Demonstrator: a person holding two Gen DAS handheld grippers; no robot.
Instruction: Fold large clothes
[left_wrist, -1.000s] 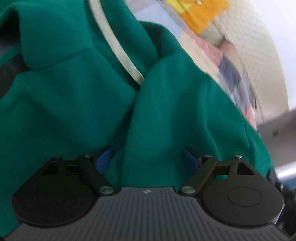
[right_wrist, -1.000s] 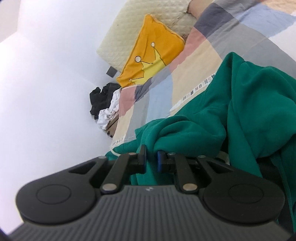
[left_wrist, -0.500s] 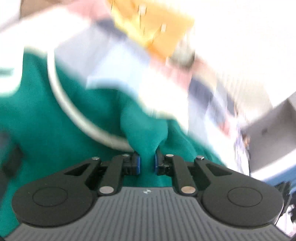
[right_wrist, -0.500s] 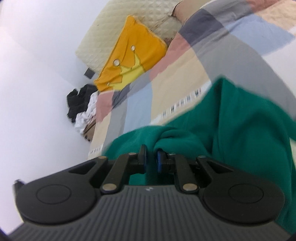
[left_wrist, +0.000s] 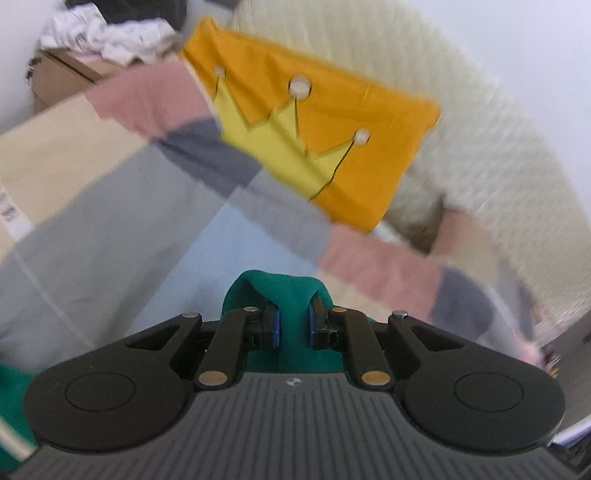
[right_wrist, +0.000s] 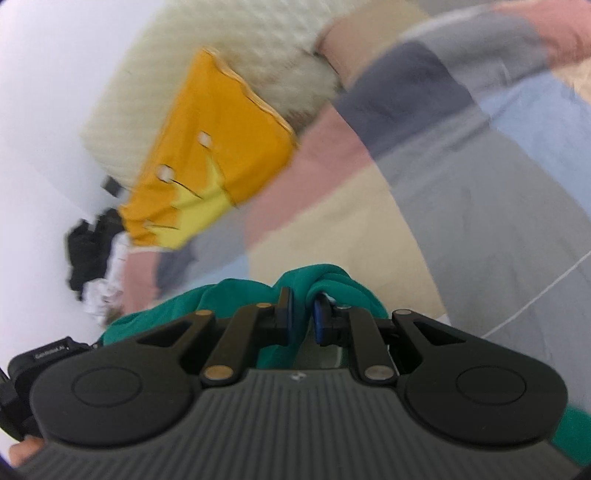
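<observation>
Patchwork bedding (left_wrist: 122, 206) in beige, grey, pink and pale blue blocks covers the bed and fills the middle of both views. An orange crown pillow (left_wrist: 321, 136) lies in the upper centre of the left wrist view, against a cream quilted headboard (left_wrist: 491, 155). A pile of black and white clothes (right_wrist: 92, 266) sits at the left edge of the right wrist view.

Position of the work item: the green garment (left_wrist: 284, 295) sits at lower centre of each view. The left claw (left_wrist: 293, 326) is clamped on a raised fold of it. The right claw (right_wrist: 301, 317) is likewise clamped on a bunched fold (right_wrist: 328, 280), and more green cloth trails to the lower left and lower right of that view.

Hazards:
- Each grip appears to hold only a narrow ridge of cloth. A sharp pull is likely to strip the fabric from the pads.
- Both views are smeared. Judged from that, uneven travel of the two claws would skew the fold line.
- Most of the garment is out of view, so trailing cloth may drag and bunch on the bedding.
</observation>
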